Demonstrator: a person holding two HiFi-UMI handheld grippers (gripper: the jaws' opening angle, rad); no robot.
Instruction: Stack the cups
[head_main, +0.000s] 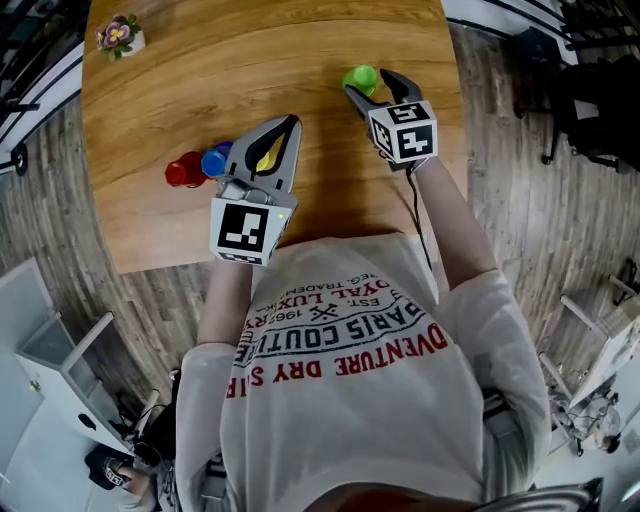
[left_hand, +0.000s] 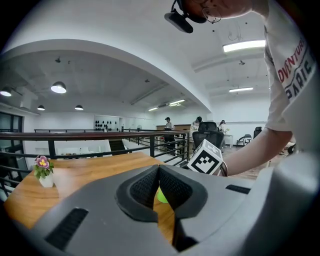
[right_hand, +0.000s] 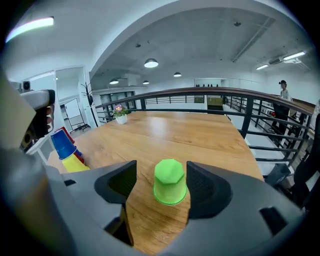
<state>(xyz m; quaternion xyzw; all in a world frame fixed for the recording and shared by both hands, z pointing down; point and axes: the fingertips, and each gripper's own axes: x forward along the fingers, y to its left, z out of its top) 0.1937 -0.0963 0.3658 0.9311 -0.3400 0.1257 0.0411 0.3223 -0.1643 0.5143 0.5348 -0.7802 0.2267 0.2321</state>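
Squarely between spread right gripper (right_hand: 161, 176) jaws, inverted green cup (right_hand: 170, 184), faceted base up, left gripper (left_hand: 159, 168) jaws closed

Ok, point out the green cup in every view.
Head view: green cup, upper middle, right of centre.
Left gripper view: a green sliver, low centre, behind the jaws.
Right gripper view: centre, between the jaws.
Shared landmark: flower pot.

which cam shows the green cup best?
Right gripper view: the whole green cup, upside down, sits between the open jaws of the right claw. Head view shows the green cup small, from above. Left gripper view shows only a sliver of it.
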